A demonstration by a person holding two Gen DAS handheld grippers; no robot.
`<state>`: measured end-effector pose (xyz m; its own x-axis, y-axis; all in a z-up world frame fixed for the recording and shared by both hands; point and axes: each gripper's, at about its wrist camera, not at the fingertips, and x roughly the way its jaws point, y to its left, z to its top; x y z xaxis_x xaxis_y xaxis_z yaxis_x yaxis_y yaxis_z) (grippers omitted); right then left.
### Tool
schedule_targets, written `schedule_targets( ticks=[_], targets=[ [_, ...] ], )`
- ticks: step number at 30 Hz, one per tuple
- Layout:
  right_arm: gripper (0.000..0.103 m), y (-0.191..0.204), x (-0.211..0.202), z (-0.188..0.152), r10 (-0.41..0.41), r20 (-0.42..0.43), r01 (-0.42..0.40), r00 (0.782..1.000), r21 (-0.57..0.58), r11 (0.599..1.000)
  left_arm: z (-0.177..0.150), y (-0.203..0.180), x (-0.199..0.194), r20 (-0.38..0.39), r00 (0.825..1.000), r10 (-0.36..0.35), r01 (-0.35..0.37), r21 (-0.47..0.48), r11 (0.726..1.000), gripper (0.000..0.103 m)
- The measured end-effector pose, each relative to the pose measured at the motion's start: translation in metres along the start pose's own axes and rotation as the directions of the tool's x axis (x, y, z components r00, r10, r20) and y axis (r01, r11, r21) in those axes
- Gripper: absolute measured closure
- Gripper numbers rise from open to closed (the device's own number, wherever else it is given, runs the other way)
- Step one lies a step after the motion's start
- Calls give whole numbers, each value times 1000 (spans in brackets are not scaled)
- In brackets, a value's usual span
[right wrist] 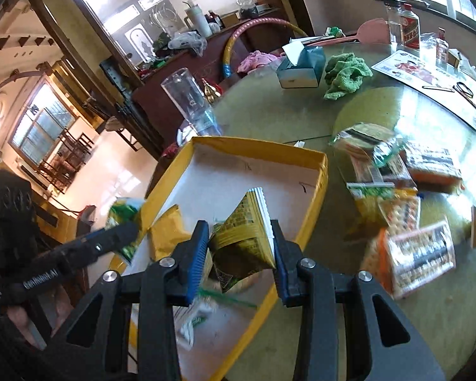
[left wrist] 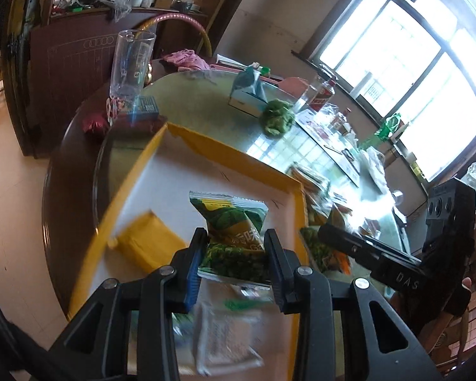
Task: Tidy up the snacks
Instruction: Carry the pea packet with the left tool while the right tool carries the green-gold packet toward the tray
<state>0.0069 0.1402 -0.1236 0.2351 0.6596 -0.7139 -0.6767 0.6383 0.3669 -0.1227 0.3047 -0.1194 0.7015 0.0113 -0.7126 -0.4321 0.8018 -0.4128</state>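
Packets are clamped in both grippers above the box (right wrist: 320,171): green packet (left wrist: 234,241) in the left gripper (left wrist: 234,254), yellow-green packet (right wrist: 247,235) in the right gripper (right wrist: 241,241), jaws part closed on each. A few snacks are already seen inside the box. Several packs (right wrist: 419,254) are still left on the table (right wrist: 269,108) just beside it. Task judged roughly half done.
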Motion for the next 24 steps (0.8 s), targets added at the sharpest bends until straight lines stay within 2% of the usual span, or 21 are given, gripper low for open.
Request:
schedule_targets(
  ticks=[5,12,18,24],
  targets=[
    [64,2,29,17,-14,-27,14,1000,13,1000,28,18,24,-34,999,13,-13,0,1000,67],
    [64,1,59,35,-43,-50,45,998,25,999,50,28,57,-99,995,18,-16,24,1000,67],
    [64,-4,92,38,-57,-114,62,992,37,997,50,38,85,-173,983,57,-54,22,998,67],
    [62,-3,109,40,-73,-142,77,987,29,997,48,44,103,-221,970,100,-99,16,995,66]
  ],
)
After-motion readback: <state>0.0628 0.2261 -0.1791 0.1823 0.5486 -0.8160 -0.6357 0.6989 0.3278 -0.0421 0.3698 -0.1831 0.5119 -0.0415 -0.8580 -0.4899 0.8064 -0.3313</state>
